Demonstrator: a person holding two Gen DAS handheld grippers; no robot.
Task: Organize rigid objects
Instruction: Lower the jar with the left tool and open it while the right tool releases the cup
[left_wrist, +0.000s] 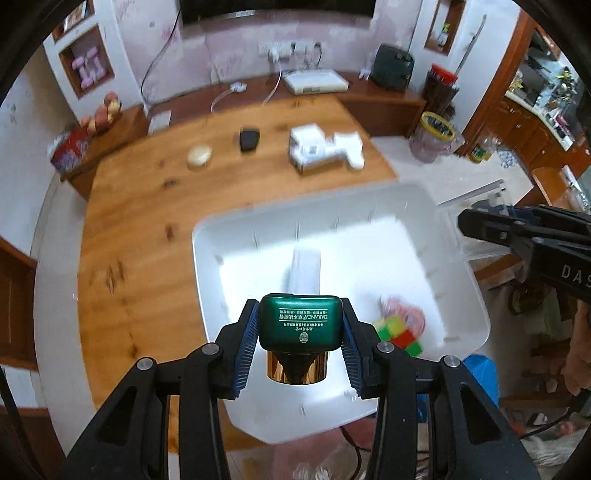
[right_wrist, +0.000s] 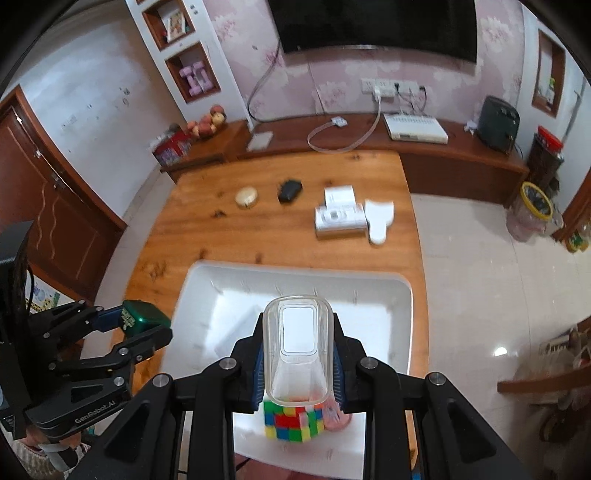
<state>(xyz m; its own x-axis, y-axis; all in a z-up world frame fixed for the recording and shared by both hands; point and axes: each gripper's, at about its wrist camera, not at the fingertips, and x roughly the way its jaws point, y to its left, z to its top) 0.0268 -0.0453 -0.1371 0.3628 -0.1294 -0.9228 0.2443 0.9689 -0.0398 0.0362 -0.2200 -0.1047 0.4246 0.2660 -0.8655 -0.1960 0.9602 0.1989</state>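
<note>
My left gripper (left_wrist: 300, 311) is shut on a green jar (left_wrist: 300, 326) with a gold cap and hangs over the near left part of a white bin (left_wrist: 207, 236). In the bin lie a colourful puzzle cube (left_wrist: 400, 334) and a pink item (left_wrist: 408, 314). My right gripper (right_wrist: 297, 328) is shut on a clear plastic container (right_wrist: 297, 354), held above the cube (right_wrist: 293, 421) at the bin's (right_wrist: 402, 295) near side. The left gripper (right_wrist: 144, 325) with the green jar (right_wrist: 138, 315) shows at the left of the right wrist view. At the right edge of the left wrist view is the right gripper (left_wrist: 476, 223).
On the wooden table (right_wrist: 184, 236) beyond the bin lie a round cream object (right_wrist: 246, 197), a black object (right_wrist: 290, 190), white boxes (right_wrist: 340, 218) and a white flat piece (right_wrist: 380, 219). A low wooden cabinet (right_wrist: 461, 158) runs along the far wall. Tiled floor lies to the right.
</note>
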